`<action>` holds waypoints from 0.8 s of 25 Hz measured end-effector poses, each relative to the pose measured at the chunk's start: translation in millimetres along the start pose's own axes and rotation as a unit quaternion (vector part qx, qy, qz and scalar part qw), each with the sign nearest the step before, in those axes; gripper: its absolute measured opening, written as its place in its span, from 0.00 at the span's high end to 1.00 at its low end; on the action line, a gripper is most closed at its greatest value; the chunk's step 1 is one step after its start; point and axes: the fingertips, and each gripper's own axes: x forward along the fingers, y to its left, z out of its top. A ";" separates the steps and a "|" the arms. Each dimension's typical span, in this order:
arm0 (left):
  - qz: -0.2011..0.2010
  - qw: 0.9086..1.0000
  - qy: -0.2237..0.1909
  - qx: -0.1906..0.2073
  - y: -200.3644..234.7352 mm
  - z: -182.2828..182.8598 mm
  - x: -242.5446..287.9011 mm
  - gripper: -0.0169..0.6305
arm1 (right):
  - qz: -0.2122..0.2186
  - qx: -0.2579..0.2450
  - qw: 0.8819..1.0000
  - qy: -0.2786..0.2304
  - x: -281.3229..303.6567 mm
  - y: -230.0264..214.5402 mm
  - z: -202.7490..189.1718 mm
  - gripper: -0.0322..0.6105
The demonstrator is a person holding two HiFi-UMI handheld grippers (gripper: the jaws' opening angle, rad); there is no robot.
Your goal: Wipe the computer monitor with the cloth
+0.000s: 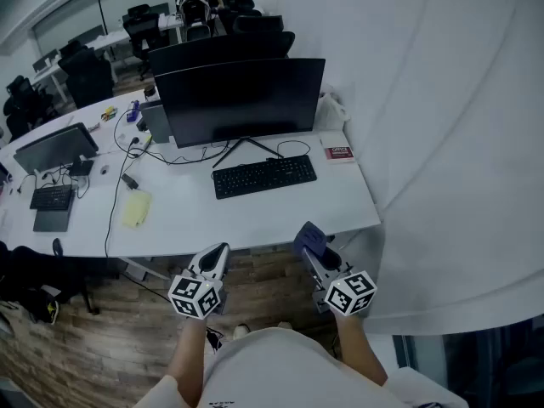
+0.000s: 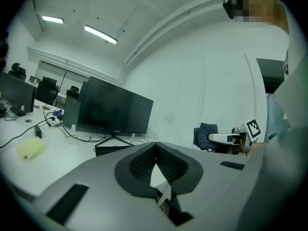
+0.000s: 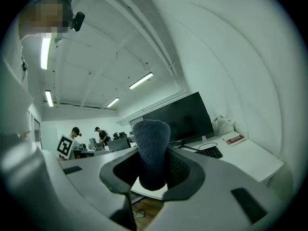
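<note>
Right gripper (image 1: 316, 249) fingers (image 3: 182, 170) were clamped on cloth (image 3: 152, 148), off tabletop (image 1: 280, 215) edge, well short of monitor (image 1: 240, 100). Left gripper (image 1: 219, 257) fingers (image 2: 139, 165) were together, empty. Step needed: reach over keyboard (image 1: 264, 176), cloth flat on screen, light even strokes, no shoving stand.

We've got the monitor (image 1: 242, 100) standing at the back of the desk (image 1: 357, 206), its keyboard (image 1: 263, 177) just in front. A book (image 1: 338, 152) lies to the right, behind the keyboard's end. Left of the keyboard, nearer us, lies a rag (image 1: 136, 209). Further left stands a second monitor (image 1: 55, 149). On our side of the desk's edge, the left gripper (image 1: 219, 252) hangs beside the right gripper (image 1: 310, 243), with the cloth (image 3: 151, 148) between the right one's jaws.
</note>
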 end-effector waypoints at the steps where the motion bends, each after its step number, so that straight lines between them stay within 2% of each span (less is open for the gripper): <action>1: 0.002 1.000 0.001 0.003 0.4 0.1 1.4 0.95 | 0.000 0.000 1.000 -0.001 0.2 -1.3 0.5 0.75; 11: 0.006 1.000 0.004 0.016 -3.1 1.2 11.9 0.95 | 0.000 0.004 1.000 -0.006 -2.6 -13.2 3.4 0.75; 20: 0.027 1.000 -0.004 0.004 -3.7 1.6 16.0 0.96 | 0.014 -0.009 1.000 0.003 0.4 -21.5 4.2 0.74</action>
